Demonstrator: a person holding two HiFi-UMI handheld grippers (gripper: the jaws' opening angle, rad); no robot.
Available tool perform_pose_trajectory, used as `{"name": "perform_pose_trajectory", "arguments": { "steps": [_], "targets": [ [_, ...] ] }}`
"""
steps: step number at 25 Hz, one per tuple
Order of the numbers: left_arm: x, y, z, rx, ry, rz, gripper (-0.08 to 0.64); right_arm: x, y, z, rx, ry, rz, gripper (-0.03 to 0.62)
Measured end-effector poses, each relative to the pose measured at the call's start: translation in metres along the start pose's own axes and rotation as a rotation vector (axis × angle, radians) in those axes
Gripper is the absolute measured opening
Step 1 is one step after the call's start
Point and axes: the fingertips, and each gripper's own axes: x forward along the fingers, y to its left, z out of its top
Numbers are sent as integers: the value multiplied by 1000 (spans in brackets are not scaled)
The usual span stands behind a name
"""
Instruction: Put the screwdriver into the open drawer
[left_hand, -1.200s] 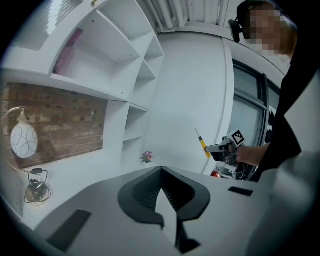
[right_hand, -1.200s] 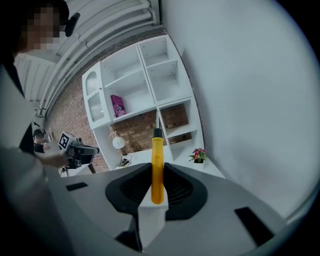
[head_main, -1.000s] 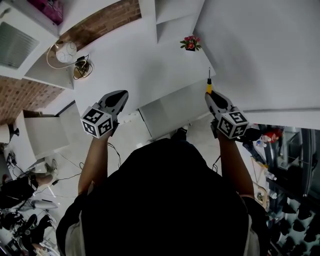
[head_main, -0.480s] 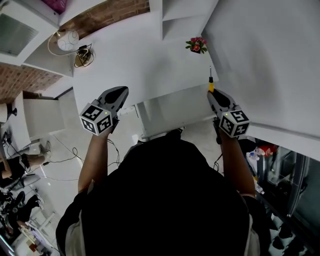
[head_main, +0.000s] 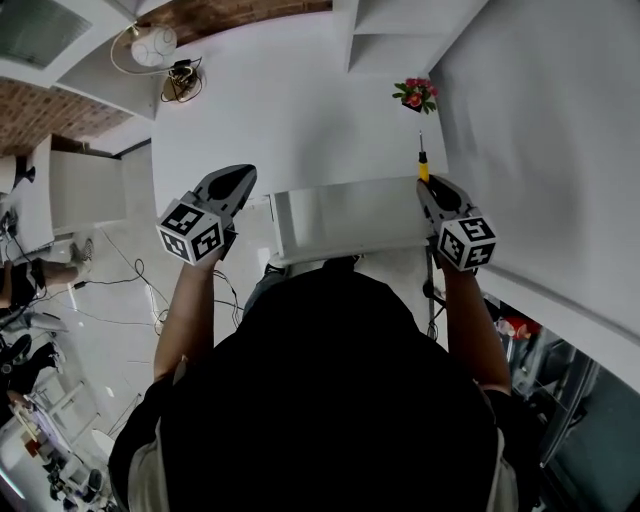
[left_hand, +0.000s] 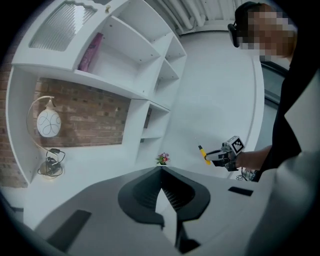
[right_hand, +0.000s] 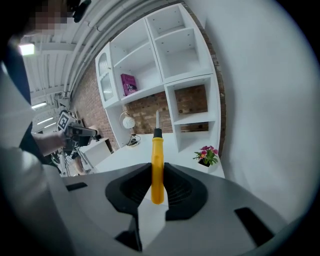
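Two grippers are up at the front edge of the white desk, one at each end of the open drawer, which juts out toward me below the desktop.

My right gripper has its jaws clamped on the yellow handle of the screwdriver. The grip sits low on the handle, so the black collar and steel shaft stand clear ahead of the jaws. That leaves the long end free to lead into the drawer, and I judge it a sensible hold for laying the tool down flat. The screwdriver is held in the air at the drawer's right-hand corner, with the shaft pointing away from me toward the small pot of pink flowers at the back of the desk. From the head view I can't be sure whether the tip is over the drawer or past it over the desktop; it looks past it.

My left gripper is closed with nothing between its jaws. It hangs just outside the drawer's left corner, out of the way. The next move calls for swinging the right gripper inward and down over the drawer's bare floor before letting go.
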Motion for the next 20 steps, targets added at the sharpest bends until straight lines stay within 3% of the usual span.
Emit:
{"name": "perform_pose_trajectory", "arguments": {
  "steps": [20],
  "targets": [
    [-13, 19, -47, -88, 7, 168, 17, 68, 12, -74, -164, 185, 201, 83]
  ]
}}
